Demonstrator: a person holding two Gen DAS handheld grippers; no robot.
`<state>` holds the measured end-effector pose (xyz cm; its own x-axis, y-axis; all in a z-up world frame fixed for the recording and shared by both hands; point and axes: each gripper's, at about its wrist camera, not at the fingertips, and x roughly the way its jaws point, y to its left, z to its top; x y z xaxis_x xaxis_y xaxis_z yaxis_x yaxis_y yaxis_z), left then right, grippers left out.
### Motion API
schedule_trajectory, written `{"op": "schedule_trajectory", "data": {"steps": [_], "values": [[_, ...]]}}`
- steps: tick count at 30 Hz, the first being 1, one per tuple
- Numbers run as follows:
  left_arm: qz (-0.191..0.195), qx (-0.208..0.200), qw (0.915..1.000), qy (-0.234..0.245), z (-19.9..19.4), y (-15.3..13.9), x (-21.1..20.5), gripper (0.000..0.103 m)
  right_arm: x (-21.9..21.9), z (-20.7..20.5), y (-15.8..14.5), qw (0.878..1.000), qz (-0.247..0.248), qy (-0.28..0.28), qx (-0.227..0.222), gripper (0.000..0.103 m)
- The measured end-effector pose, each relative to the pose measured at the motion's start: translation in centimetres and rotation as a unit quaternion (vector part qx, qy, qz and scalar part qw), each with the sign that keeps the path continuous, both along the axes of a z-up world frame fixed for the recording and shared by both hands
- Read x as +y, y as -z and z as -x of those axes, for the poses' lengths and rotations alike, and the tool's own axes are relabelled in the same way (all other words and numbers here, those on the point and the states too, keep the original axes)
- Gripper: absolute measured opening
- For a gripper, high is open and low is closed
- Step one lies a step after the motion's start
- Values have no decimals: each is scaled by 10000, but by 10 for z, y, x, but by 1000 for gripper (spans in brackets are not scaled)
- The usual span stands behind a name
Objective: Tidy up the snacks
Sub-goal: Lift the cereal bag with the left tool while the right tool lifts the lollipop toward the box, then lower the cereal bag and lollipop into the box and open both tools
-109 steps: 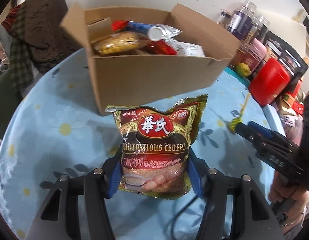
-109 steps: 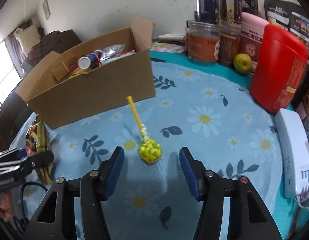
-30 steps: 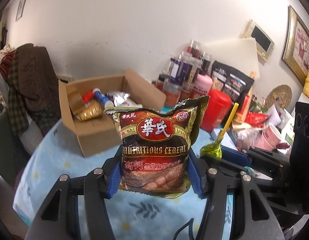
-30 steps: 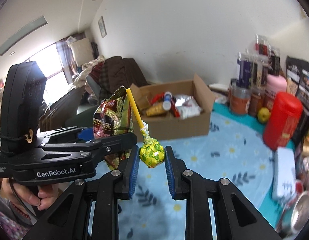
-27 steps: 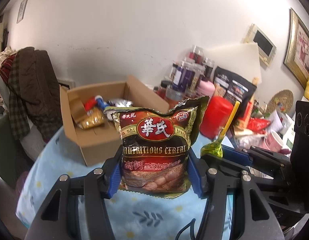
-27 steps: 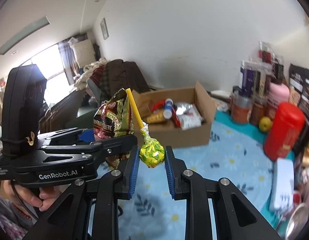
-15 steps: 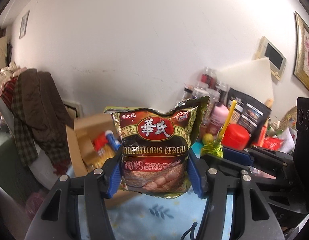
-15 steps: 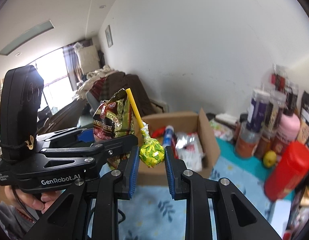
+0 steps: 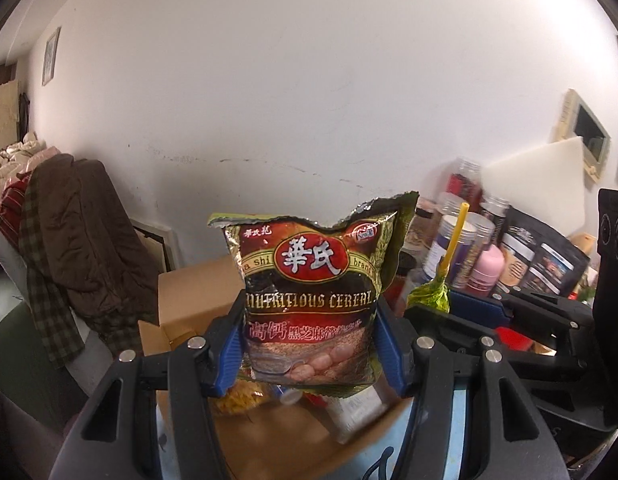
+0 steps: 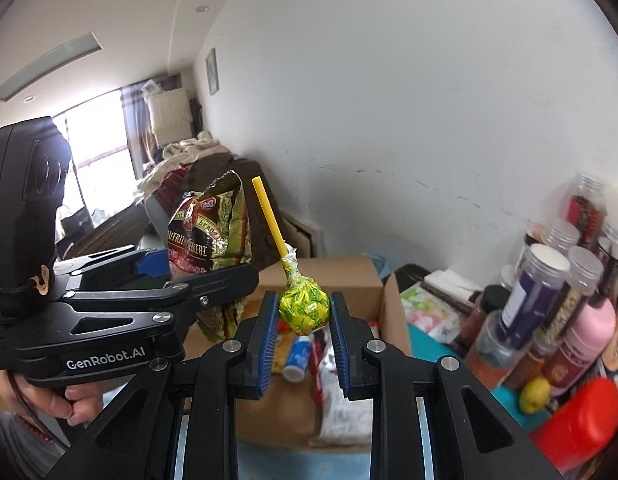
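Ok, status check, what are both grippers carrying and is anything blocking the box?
Left gripper shut on cereal bag. Right gripper shut on lollipop. Both above the open cardboard box, already holding snacks. Nothing in the way.

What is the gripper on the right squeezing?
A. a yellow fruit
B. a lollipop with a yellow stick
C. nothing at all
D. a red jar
B: the right gripper has its blue pads pressed on the green-and-yellow wrapped head of the lollipop, whose yellow stick points up.
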<state>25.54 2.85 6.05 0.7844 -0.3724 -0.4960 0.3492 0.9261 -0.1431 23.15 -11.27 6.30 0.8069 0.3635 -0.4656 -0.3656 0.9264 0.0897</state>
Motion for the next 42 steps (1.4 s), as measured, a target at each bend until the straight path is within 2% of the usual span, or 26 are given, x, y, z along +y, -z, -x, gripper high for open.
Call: {"op": "schedule_trajectory", "data": {"steps": [4,12,20,24,36,42], "values": [[-157,84,9996,-208,-30,10,-1,56,4,-27,7,9998,162,25,102,25],[-531,568,9957,-506,-81,40,-4,57,6,-82,34,9968,355,72,715,25],[-886,1317,9859,-533,-118,78,-11,56,0,-128,78,9861,336,26,1627,25],[-1096,1597,9798,-490,-129,94,-19,56,-2,-139,93,9804,381,80,1932,25],[-1560,2239,9609,-469,-152,131,-28,57,6,-157,114,9677,1077,225,2268,25],[-1646,2375,9559,-517,-156,141,-30,57,15,-157,120,9640,1547,351,2135,25]]}}
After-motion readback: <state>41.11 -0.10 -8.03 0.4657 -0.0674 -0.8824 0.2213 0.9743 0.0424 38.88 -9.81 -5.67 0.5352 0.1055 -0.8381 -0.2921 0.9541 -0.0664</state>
